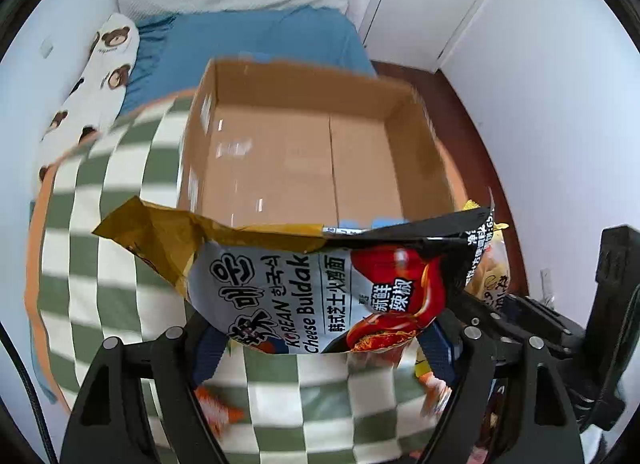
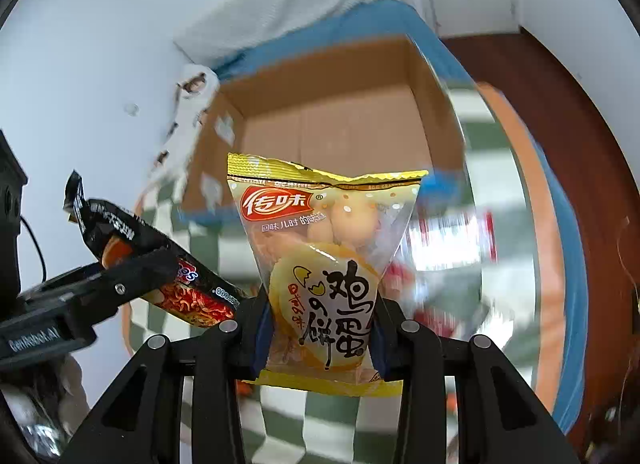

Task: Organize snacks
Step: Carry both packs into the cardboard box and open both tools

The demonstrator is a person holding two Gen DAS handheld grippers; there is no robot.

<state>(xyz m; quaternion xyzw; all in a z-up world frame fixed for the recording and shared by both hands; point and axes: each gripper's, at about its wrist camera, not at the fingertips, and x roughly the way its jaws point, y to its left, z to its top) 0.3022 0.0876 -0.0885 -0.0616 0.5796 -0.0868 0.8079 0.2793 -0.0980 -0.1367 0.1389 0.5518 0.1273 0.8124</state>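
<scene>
Left gripper (image 1: 320, 344) closed on the lower end of a noodle packet (image 1: 320, 288), right gripper (image 2: 320, 340) closed on a yellow egg-biscuit bag (image 2: 324, 272), both packets held in the air just short of the open cardboard box (image 1: 312, 151) on the checked blanket (image 1: 112, 264).

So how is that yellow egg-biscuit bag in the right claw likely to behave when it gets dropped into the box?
The egg-biscuit bag, pinched low in the right claw, stands up without drooping, so it is probably light and puffed with air. Its glossy film may slip. The round biscuits showing through look brittle, so it is better lowered into the cardboard box than squeezed harder.
</scene>
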